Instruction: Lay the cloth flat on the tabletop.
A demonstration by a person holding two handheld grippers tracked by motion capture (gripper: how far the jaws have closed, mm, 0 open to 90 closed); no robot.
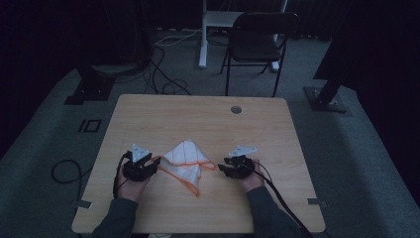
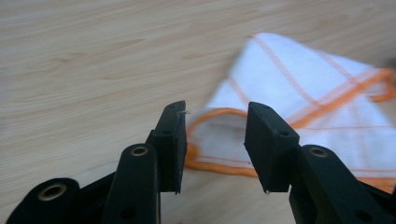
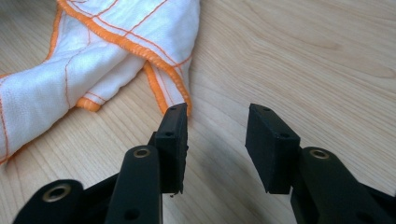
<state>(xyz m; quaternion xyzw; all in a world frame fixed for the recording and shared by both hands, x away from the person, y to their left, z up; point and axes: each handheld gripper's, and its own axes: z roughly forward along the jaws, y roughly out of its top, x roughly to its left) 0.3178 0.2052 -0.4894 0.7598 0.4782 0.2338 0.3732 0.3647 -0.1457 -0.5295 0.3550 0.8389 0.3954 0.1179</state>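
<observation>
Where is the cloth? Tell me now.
In the high view the cloth lies crumpled on the table near its front edge, between the left gripper and the right gripper, both open.

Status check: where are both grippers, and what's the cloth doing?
Left gripper open, jaws astride the cloth's orange-hemmed corner, not pinching. Right gripper open over bare table, cloth edge beside its jaw. Cloth crumpled between them. Nothing in the way.

crumpled white orange-edged cloth (image 1: 185,162) on table (image 1: 208,119)

No legible text, label, brand, number or sign anywhere
</observation>
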